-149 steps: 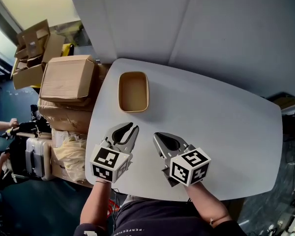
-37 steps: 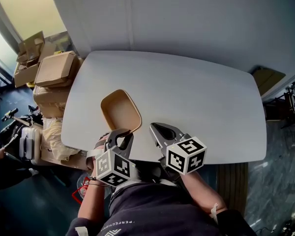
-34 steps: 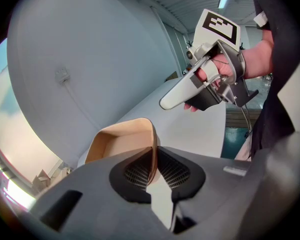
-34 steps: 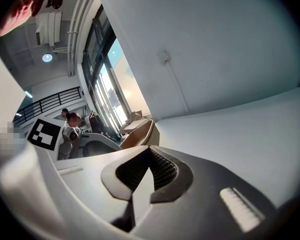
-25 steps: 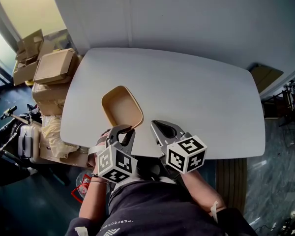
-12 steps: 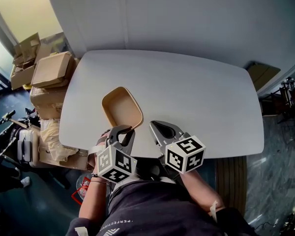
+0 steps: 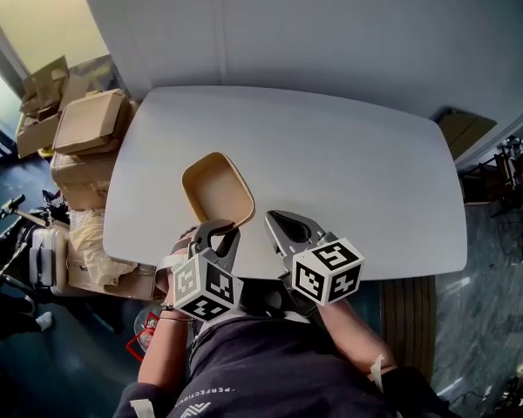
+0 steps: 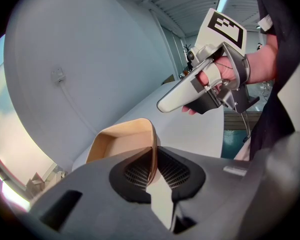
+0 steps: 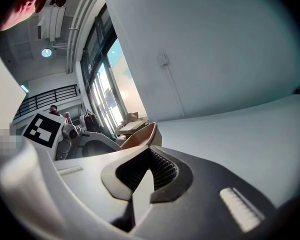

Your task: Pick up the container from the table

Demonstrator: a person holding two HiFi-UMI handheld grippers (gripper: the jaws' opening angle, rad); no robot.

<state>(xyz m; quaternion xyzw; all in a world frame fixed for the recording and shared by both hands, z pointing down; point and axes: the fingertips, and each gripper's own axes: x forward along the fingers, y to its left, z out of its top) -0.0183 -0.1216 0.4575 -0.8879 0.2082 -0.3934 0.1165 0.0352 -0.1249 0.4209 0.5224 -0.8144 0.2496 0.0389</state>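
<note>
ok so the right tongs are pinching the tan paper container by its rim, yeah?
No, it's the left tongs pinching the tan rounded paper container by its rim. The left gripper view shows the container's wall clamped between their pads. The right tongs are shut on nothing.

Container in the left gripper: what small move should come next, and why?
Probably raise the left gripper a little higher, jaws kept shut. Its pads pinch only one thin wall of the container, which tilts low above the table; the right gripper is shut and empty.
</note>
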